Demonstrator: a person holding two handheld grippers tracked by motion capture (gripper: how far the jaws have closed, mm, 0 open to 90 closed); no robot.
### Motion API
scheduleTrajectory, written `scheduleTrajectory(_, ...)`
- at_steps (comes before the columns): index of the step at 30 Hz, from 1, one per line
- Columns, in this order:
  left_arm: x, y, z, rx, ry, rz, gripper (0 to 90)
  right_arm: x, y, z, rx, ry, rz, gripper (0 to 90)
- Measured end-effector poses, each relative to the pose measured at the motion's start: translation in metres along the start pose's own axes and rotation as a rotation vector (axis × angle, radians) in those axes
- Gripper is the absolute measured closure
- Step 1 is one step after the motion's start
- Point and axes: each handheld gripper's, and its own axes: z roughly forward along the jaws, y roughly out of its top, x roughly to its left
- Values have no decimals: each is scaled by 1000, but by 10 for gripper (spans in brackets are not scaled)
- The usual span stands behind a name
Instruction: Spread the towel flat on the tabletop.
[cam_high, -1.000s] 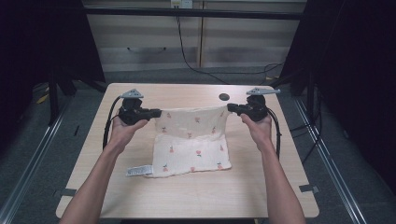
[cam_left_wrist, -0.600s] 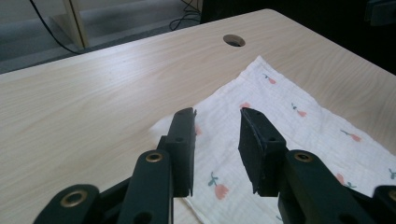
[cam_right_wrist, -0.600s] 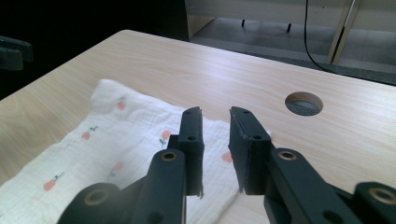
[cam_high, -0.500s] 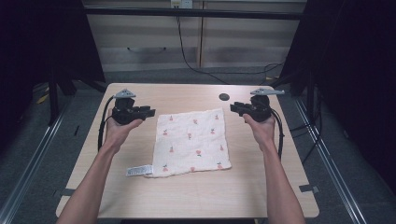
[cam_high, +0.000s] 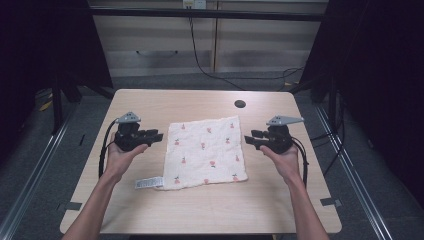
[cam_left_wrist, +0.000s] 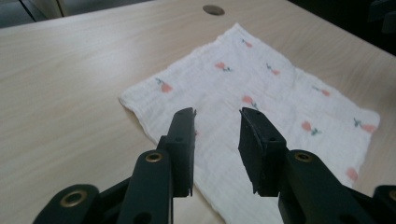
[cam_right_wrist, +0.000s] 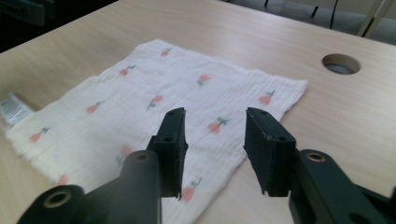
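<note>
Cloth (cam_high: 207, 153) lies flat in the middle of the table (cam_high: 200, 215), and we judge it light, thin and limp: a crinkled white muslin square printed with small pink flowers, sure to sag and fold wherever we lift it. Nearest us, a white care tag (cam_high: 148, 183) sticks out from its near left corner; its print is too small for us to read, and we see no brand. We hold the left hand-held gripper (cam_high: 152, 137) just beside the cloth's left edge and the right hand-held gripper (cam_high: 251, 140) just beside its right edge, both with jaws wide apart and holding nothing. We would pinch corners or edge hems, since a mid-panel grip would only bunch the fabric. Beyond the cloth sits a round cable hole (cam_high: 240, 104).
</note>
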Motion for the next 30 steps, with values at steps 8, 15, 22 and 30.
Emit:
scheduleTrajectory(8,-24,-47,-10,83,-47,28,632,30,-48,1,123,69,-36,644)
scheduleTrajectory(15,-36,-72,-10,156,-77,24,679,37,-73,8,200,77,-38,638)
scheduleTrajectory(22,-44,-84,3,213,-83,59,601,37,-77,15,212,71,-46,619)
scheduleTrajectory(30,-51,-89,14,224,-84,92,573,38,-82,20,261,43,-57,650)
